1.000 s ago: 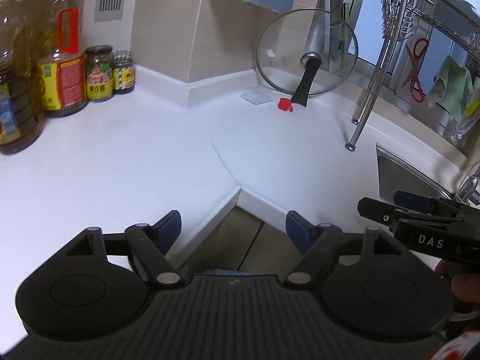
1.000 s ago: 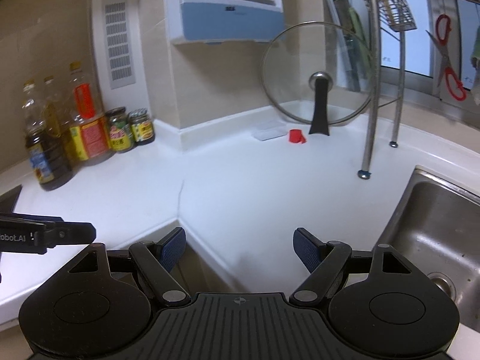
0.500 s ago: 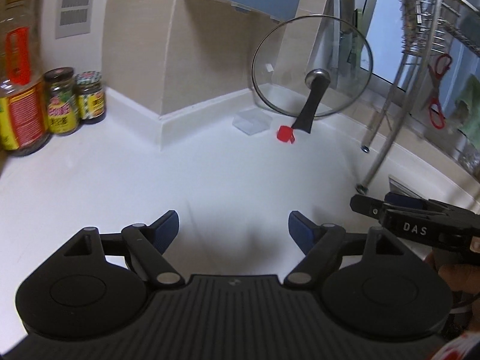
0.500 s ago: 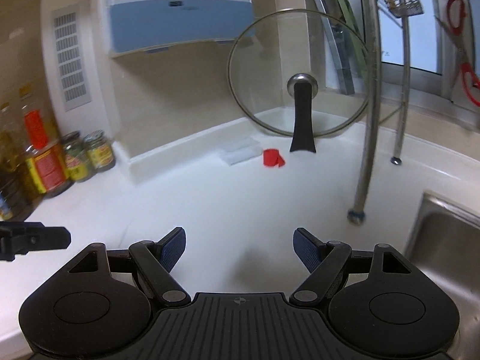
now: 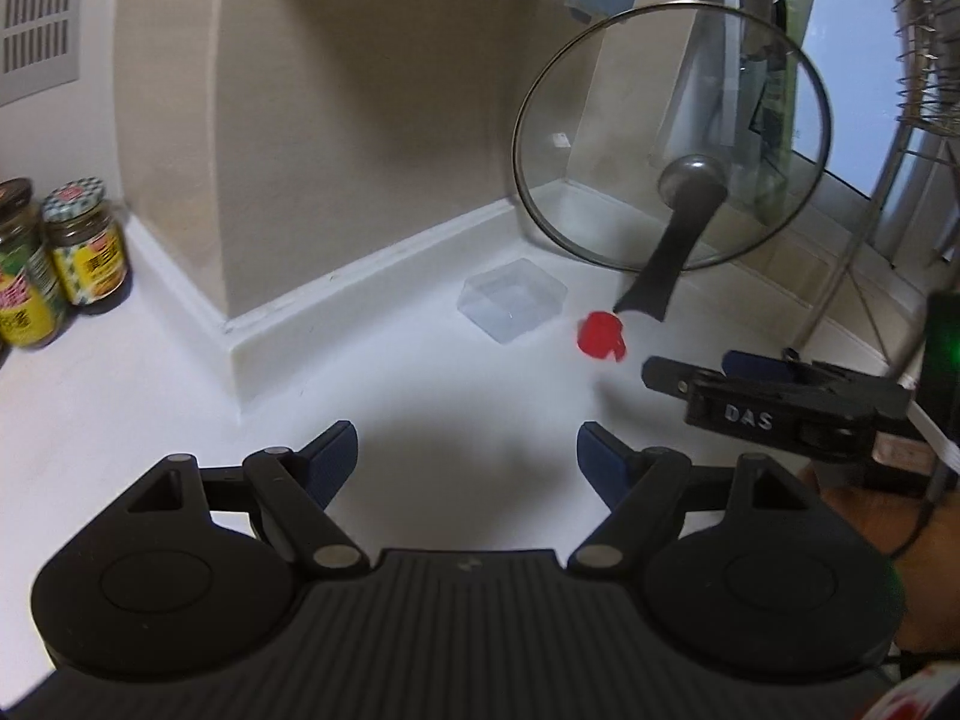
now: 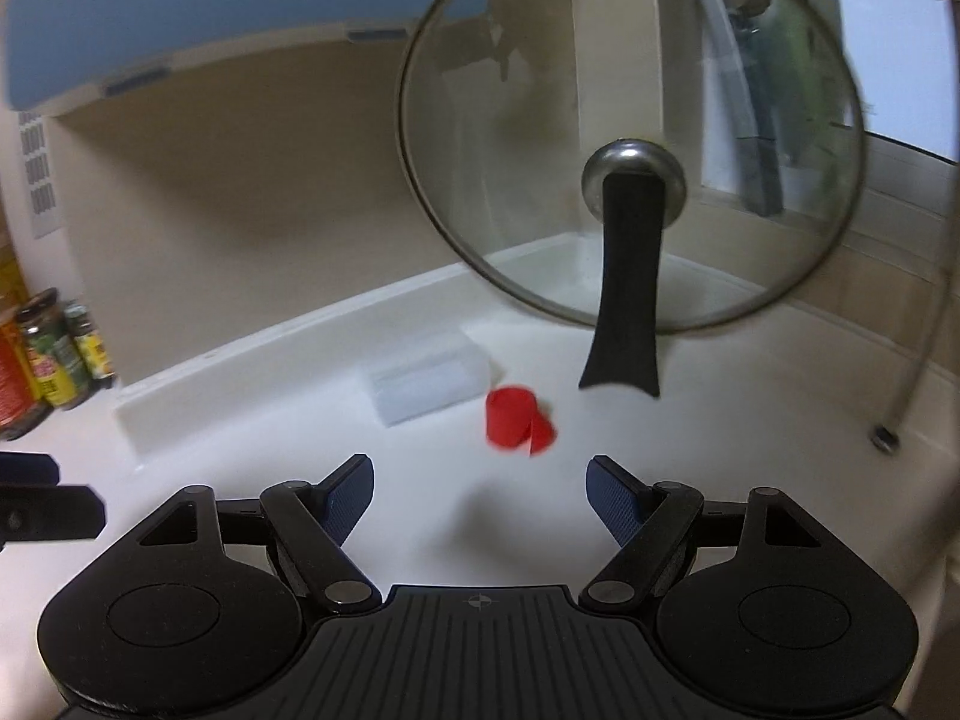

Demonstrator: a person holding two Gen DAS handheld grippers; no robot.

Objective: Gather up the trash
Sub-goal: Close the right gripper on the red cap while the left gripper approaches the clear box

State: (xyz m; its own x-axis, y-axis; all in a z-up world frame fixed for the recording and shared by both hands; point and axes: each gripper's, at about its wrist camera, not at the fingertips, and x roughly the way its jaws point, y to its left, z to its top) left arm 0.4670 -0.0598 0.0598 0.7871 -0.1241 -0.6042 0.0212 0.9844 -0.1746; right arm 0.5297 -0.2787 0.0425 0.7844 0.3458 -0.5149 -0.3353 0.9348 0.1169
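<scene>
A white tabletop (image 5: 180, 384) is seen running into an inner corner beneath beige walls. Near that back corner a small red piece of trash (image 6: 516, 420), looking like a curled strip or cap, is found lying on the tabletop. Just beside it, toward the raised back edge, a clear plastic box (image 6: 429, 384) is set flat. Behind both, a glass pot lid (image 6: 630, 138) is propped upright against the wall, its black handle (image 6: 624, 294) reaching down to the surface close to the red piece.

The right gripper (image 6: 480, 492) is held low over the tabletop with its jaws spread wide and nothing between them; the red piece is seen just ahead of the blue pads (image 6: 351, 498), apart from them. The left gripper (image 5: 462, 456) is likewise held with jaws wide and empty, farther from the corner, with the box and the red piece (image 5: 600, 336) well ahead of it. In the left wrist view the right gripper is seen from the side, carried by a hand (image 5: 870, 516) at the right edge.

Along the left stretch of the back edge, two sauce jars (image 5: 87, 243) are stood against the wall. A metal rack leg (image 6: 924, 354) is planted on the tabletop near the right side.
</scene>
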